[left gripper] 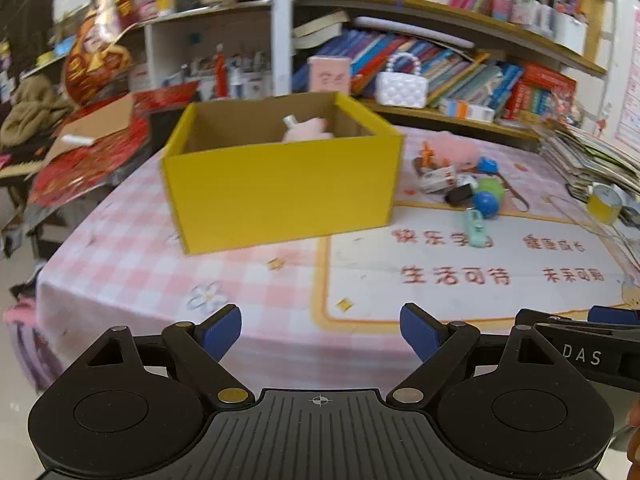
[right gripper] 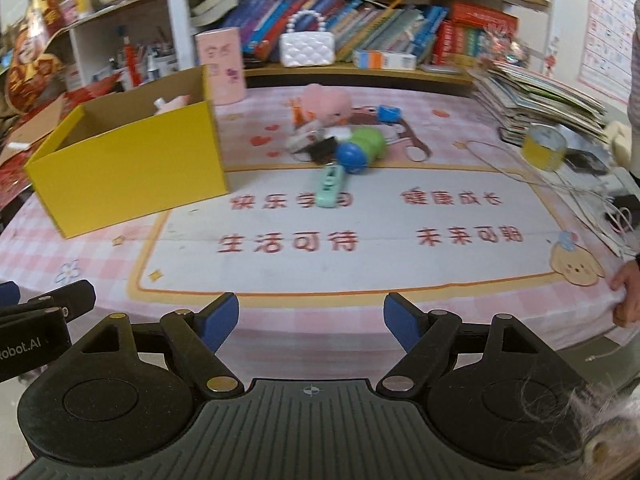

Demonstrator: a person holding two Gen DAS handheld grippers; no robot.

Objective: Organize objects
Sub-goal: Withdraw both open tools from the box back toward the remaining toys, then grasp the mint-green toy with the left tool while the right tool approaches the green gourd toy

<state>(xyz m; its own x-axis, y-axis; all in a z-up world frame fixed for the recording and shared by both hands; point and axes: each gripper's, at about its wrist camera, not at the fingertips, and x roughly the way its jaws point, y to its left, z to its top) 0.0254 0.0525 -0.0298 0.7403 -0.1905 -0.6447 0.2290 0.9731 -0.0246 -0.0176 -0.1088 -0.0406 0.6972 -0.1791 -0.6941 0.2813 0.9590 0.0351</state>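
A yellow cardboard box [left gripper: 280, 192] stands open on the table's left part; it also shows in the right wrist view [right gripper: 128, 168]. A pink soft item [left gripper: 308, 130] lies inside it. To its right lies a heap of small things: a pink plush [right gripper: 326, 104], a blue ball [right gripper: 351, 157], a green toy [right gripper: 370, 140], a mint green toy car [right gripper: 330, 186], a black clip [right gripper: 320, 148] and scissors [right gripper: 414, 144]. My left gripper [left gripper: 320, 334] is open and empty at the table's near edge. My right gripper [right gripper: 311, 320] is open and empty beside it.
A pink checked cloth with a white mat [right gripper: 360, 240] covers the table. A yellow tape roll [right gripper: 544, 146], a stack of books [right gripper: 540, 100] and cables [right gripper: 592, 204] are at the right. Bookshelves [right gripper: 360, 20] stand behind. A person's hand [right gripper: 626, 292] rests on the right edge.
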